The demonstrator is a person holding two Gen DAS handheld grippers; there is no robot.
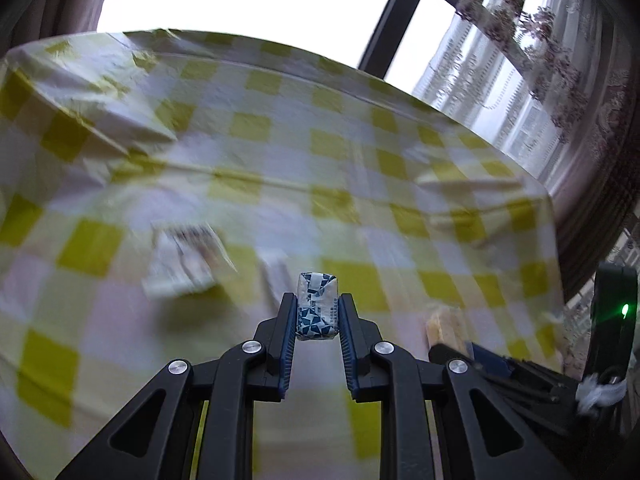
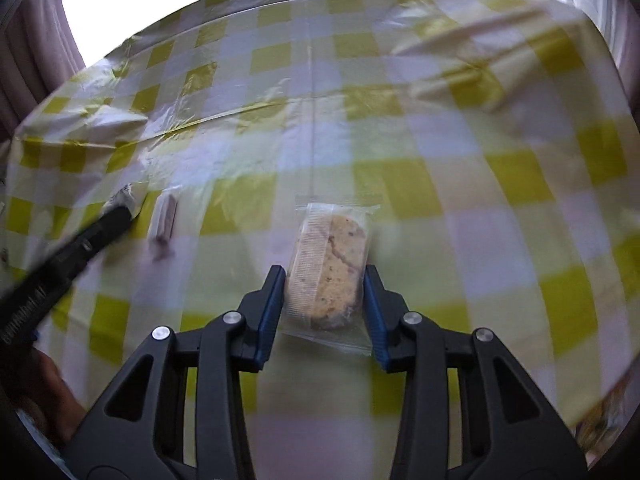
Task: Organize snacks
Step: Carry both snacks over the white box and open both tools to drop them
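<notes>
Here the left gripper (image 1: pixel 317 312) clamps a blue-white candy (image 1: pixel 316 306); the right gripper (image 2: pixel 325 280) pinches a wrapped cookie (image 2: pixel 330 272).

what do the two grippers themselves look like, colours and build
Both match: the left gripper and right gripper have matte black plastic linkage arms with triangular cut-outs, round silver rivets at the joints, and blue ribbed pads lining the inner finger faces. The right gripper's body, seen from the left camera, carries a small green light.

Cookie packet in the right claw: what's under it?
Around the cookie packet, held in the right claw, only the yellow checked tablecloth shows. Whatever lies directly beneath is covered by the packet, and whether it touches the cloth cannot be told.
</notes>
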